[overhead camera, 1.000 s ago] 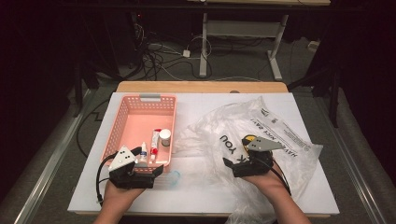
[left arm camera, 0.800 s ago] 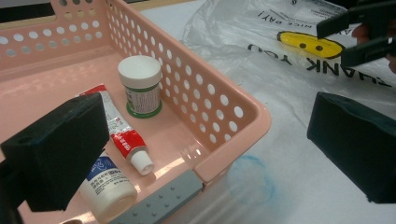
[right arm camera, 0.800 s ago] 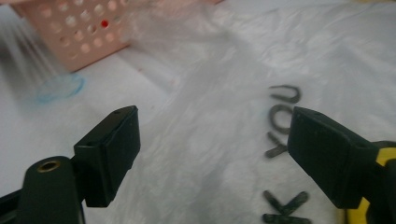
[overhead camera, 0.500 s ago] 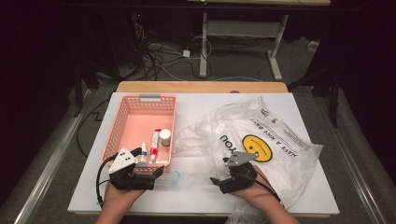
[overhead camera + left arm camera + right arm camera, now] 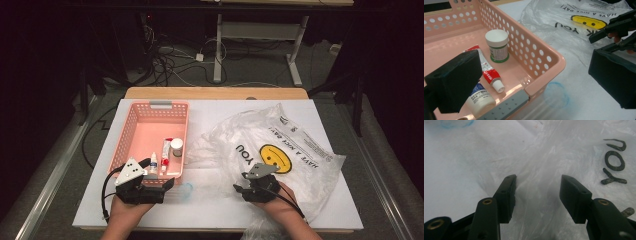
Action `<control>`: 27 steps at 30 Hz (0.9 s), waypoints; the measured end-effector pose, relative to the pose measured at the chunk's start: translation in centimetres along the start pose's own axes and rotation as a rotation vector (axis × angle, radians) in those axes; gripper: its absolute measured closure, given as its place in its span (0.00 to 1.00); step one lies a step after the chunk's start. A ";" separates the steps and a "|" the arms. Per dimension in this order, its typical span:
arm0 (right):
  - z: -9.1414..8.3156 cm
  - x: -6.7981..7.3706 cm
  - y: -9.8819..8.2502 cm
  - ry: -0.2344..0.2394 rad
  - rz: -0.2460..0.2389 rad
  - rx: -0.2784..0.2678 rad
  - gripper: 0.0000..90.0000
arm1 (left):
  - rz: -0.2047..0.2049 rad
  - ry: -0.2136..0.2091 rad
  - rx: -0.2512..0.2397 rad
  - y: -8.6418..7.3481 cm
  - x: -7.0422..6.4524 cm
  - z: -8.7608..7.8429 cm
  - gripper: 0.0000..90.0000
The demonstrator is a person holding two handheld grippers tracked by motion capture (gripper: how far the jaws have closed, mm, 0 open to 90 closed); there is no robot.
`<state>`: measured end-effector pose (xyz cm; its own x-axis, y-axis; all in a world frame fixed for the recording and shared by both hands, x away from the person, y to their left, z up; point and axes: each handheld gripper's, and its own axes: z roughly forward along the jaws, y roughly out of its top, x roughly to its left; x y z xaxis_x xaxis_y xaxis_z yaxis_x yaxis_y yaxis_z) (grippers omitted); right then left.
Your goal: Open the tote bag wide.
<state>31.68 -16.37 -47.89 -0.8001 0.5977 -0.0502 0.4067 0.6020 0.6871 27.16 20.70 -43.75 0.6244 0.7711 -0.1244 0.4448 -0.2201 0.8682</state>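
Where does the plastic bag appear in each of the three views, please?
High view: the plastic bag spreads over the table's right half, ahead of the right gripper.
Left gripper view: upper right, beyond the pink basket.
Right gripper view: the bag lies under and between the open jaws, across the middle and right.
Shared landmark: the black word YOU printed on the bag.

Bag (image 5: 280, 145): thin clear plastic film, crinkled, glossy, black and yellow print. Basket (image 5: 131, 131): smooth pink moulded plastic, perforated walls, slight sheen. Table cover (image 5: 210, 212): matt white. Table edge at 12 o'clock (image 5: 215, 93): light wood. Gripper pads (image 5: 571, 192): matt black.
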 end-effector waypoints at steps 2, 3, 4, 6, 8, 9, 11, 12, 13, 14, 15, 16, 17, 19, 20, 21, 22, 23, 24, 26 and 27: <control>0.1 0.2 -0.4 0.010 -0.023 0.012 0.54 | 0.002 0.000 0.002 0.0 0.0 0.0 0.00; 0.1 0.2 -0.4 0.010 -0.016 0.013 0.53 | 0.002 0.000 0.002 0.0 0.0 0.0 0.00; 0.2 0.1 -0.3 0.017 -0.001 0.010 0.53 | 0.002 -0.001 0.002 0.0 -0.1 0.1 0.00; 0.3 0.0 -0.4 0.021 0.008 0.007 0.55 | 0.005 -0.002 0.005 0.0 -0.1 0.1 0.00; 0.2 -0.2 -0.3 0.009 0.017 -0.002 0.65 | 0.007 -0.003 0.004 0.0 -0.1 0.0 0.00; 0.0 -0.3 -0.3 -0.019 0.023 -0.014 0.73 | 0.007 -0.002 0.003 0.0 -0.1 0.0 0.00; -0.1 -0.6 -0.2 -0.028 0.028 -0.022 0.75 | 0.007 -0.002 0.003 0.0 -0.1 0.0 0.00; -0.2 -0.8 -0.2 -0.044 0.036 -0.025 0.76 | 0.006 -0.002 0.004 0.0 -0.1 0.0 0.00; -0.2 -0.9 -0.3 -0.053 0.046 -0.021 0.76 | 0.004 -0.002 0.005 0.0 0.0 0.0 0.00; -0.2 -1.1 -0.4 -0.049 0.051 -0.015 0.74 | 0.004 -0.003 0.005 0.0 0.0 0.1 0.00; -0.1 -1.1 -0.5 -0.040 0.058 -0.005 0.69 | 0.006 -0.003 0.006 0.0 -0.1 0.1 0.00; 0.1 -1.1 -0.6 -0.029 0.063 0.000 0.65 | 0.008 -0.004 0.007 0.0 -0.1 0.1 0.00; 0.1 -1.0 -0.6 -0.024 0.063 0.001 0.59 | 0.010 -0.005 0.008 0.0 -0.1 0.1 0.00; 0.2 -0.9 -0.6 -0.026 0.055 0.006 0.59 | 0.010 -0.005 0.008 0.0 -0.2 0.1 0.00; 0.2 -1.0 -0.6 -0.019 0.066 0.004 0.61 | 0.011 -0.005 0.008 0.0 -0.2 0.1 0.00; 0.2 -1.2 -0.6 -0.021 0.069 0.001 0.65 | 0.011 -0.006 0.008 0.0 -0.3 0.1 0.00; 0.2 -1.2 -0.6 -0.026 0.076 -0.001 0.69 | 0.011 -0.006 0.008 0.0 -0.3 0.1 0.00; 0.1 -1.4 -0.7 -0.030 0.077 -0.003 0.74 | 0.012 -0.006 0.009 0.0 -0.3 0.1 0.00; 0.1 -1.5 -0.7 -0.036 0.081 -0.006 0.79 | 0.013 -0.006 0.010 0.0 -0.3 0.2 0.00; 0.1 -1.8 -0.8 -0.041 0.097 -0.009 0.87 | 0.013 -0.007 0.011 0.0 -0.3 0.2 0.00; 0.1 -2.0 -0.8 -0.046 0.105 -0.010 0.92 | 0.013 -0.007 0.011 0.0 -0.3 0.2 0.00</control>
<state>32.97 -17.98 -48.41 -0.7320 0.6812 -0.0106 0.4829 0.5297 0.6974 27.09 20.33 -43.79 0.6344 0.7642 -0.1163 0.4438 -0.2369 0.8642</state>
